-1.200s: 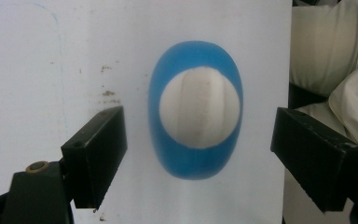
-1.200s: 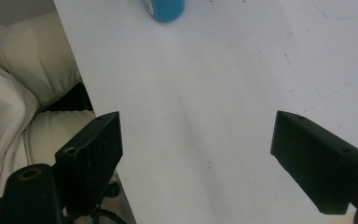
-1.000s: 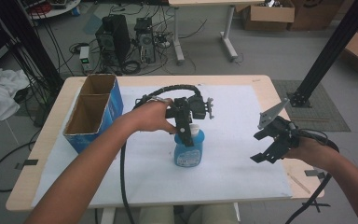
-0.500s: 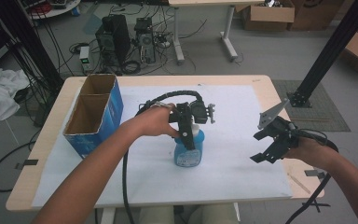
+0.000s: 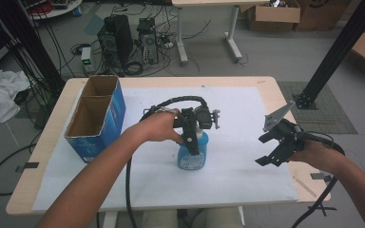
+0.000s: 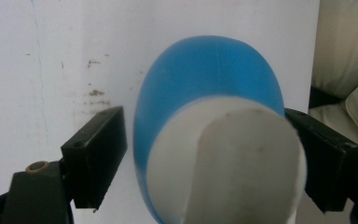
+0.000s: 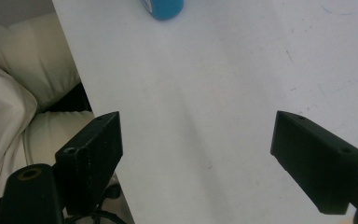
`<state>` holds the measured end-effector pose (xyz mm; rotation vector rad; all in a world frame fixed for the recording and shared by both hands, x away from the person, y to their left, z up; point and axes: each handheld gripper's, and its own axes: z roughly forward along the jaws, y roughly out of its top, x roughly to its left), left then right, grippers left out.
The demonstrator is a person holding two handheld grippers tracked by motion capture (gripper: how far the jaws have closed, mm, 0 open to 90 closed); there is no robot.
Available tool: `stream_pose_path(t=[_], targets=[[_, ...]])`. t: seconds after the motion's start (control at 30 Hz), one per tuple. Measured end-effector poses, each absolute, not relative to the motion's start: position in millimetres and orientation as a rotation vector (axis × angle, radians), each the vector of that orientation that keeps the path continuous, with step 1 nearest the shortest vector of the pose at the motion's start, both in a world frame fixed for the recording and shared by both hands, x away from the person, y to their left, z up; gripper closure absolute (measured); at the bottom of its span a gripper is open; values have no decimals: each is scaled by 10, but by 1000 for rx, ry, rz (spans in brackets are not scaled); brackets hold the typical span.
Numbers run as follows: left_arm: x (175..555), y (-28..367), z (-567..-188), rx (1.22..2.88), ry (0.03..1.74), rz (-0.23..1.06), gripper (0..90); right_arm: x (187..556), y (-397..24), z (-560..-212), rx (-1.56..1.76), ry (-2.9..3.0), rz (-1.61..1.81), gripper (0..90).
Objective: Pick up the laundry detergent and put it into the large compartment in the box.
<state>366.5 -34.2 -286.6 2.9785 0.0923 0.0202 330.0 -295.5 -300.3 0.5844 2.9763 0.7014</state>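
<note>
A blue bottle (image 5: 193, 157) with a white cap (image 6: 223, 158) stands upright on the white paper (image 5: 237, 180) near the table's middle. My left gripper (image 5: 190, 142) points straight down over it and is open. In the left gripper view the bottle (image 6: 205, 70) sits between the jaws of the left gripper (image 6: 207, 135): there is a small gap at the left jaw, and the right jaw is at the bottle's edge. My right gripper (image 5: 267, 149) hovers open over the paper to the right, holding nothing. In the view of the right gripper (image 7: 196, 140) the bottle's base (image 7: 163, 8) is far ahead.
An open blue cardboard box (image 5: 97, 118) with two compartments stands on the table's left side. The paper's near edge (image 7: 98, 102) and a pale seat cushion (image 7: 23, 93) lie below my right gripper. A black cable (image 5: 180, 100) arcs from the left gripper.
My left gripper has come down a little over the bottle, so its jaws now straddle the top. The right gripper has barely moved.
</note>
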Motion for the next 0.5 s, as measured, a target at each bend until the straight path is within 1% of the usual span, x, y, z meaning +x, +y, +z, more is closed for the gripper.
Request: stream_pose_path(t=[0.2,0.5], targets=[[3664,-348,-2888,2978,98,24,190,3301,-2957,-3002,582,2975,707,170],[3673,-334,-2893,2978,116,30,213,3300,-2952,-2987,586,2975,708,171]])
